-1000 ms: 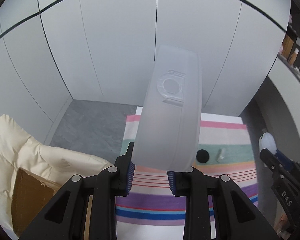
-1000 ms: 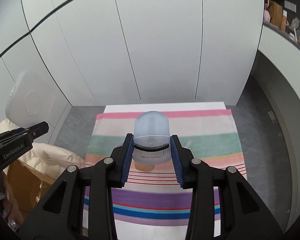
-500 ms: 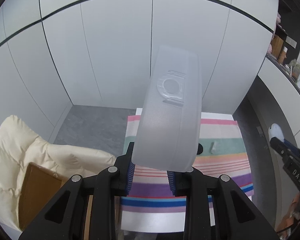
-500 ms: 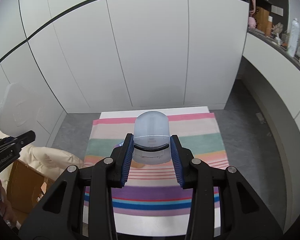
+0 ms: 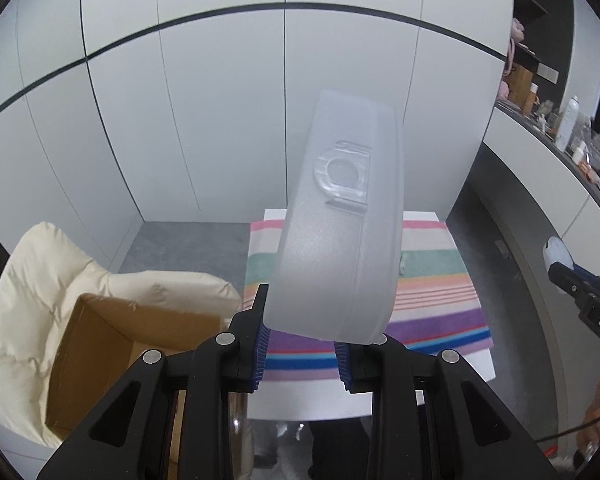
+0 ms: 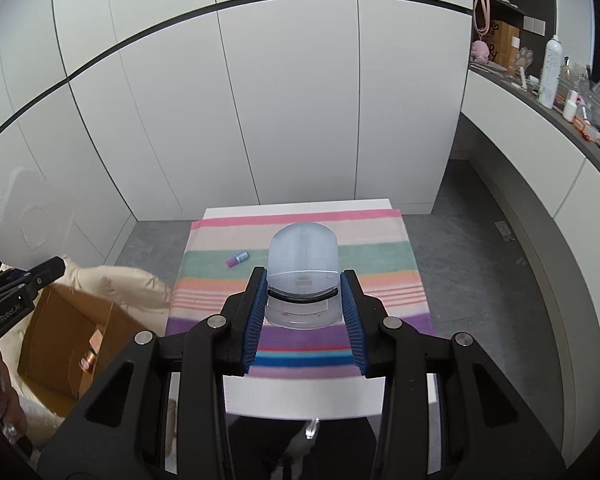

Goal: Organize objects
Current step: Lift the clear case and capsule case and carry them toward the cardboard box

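My left gripper (image 5: 300, 346) is shut on a frosted white plastic lid (image 5: 340, 236) with a round moulded latch, held upright high above the table. My right gripper (image 6: 303, 312) is shut on a clear bluish domed container (image 6: 303, 260), also held high over the striped cloth (image 6: 300, 344). The lid shows faintly at the left edge of the right wrist view (image 6: 24, 212). The right gripper with the container's tip shows at the right edge of the left wrist view (image 5: 558, 252). A small purple-and-blue tube (image 6: 237, 259) lies on the cloth's green stripe.
A small white table (image 6: 300, 396) carries the striped cloth. An open cardboard box (image 5: 100, 360) sits on a cream cushion (image 5: 32, 280) to the left. White cabinet doors stand behind. A counter with bottles (image 6: 550, 72) runs along the right.
Both grippers have risen and pulled back from the table, each keeping its object. The table looks smaller and farther, and the tube has come into the right wrist view.
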{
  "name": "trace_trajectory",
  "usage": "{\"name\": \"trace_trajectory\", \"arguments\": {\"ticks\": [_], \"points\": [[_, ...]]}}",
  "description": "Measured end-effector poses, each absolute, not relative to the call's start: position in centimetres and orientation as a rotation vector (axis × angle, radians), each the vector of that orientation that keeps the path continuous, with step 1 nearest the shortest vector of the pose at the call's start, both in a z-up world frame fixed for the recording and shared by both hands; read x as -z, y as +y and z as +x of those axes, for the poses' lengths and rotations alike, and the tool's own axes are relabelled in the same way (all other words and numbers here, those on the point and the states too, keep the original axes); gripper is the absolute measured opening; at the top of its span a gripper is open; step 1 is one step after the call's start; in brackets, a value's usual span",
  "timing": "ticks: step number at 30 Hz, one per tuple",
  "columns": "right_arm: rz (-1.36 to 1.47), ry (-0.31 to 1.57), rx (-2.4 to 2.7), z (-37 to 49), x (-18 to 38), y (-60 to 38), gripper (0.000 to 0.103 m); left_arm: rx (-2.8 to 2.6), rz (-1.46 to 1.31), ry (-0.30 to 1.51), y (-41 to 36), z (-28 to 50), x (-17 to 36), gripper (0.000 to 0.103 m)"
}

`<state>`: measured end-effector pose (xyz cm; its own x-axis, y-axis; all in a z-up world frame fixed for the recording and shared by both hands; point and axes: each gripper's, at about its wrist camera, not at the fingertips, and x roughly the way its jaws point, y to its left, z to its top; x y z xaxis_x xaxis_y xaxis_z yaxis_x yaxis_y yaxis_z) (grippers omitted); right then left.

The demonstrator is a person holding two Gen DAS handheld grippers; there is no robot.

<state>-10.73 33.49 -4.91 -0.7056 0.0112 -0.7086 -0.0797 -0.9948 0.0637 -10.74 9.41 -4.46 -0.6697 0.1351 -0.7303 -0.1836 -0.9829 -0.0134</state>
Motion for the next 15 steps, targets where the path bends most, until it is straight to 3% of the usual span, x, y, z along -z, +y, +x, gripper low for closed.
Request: {"name": "trace_trajectory", "arguments": {"ticks": [9,15], "points": [[-1.248,0.118,-2.866,-2.8,5.7,33.8,0.038,-2.683,-1.145,0.117,8.4,-2.0,3.5,0.028],[-1.367,0.182,-2.87,2.0,7.4,33.4,0.038,-2.735,-1.094,0.025,6.8,2.0,3.6,0.028]]}}
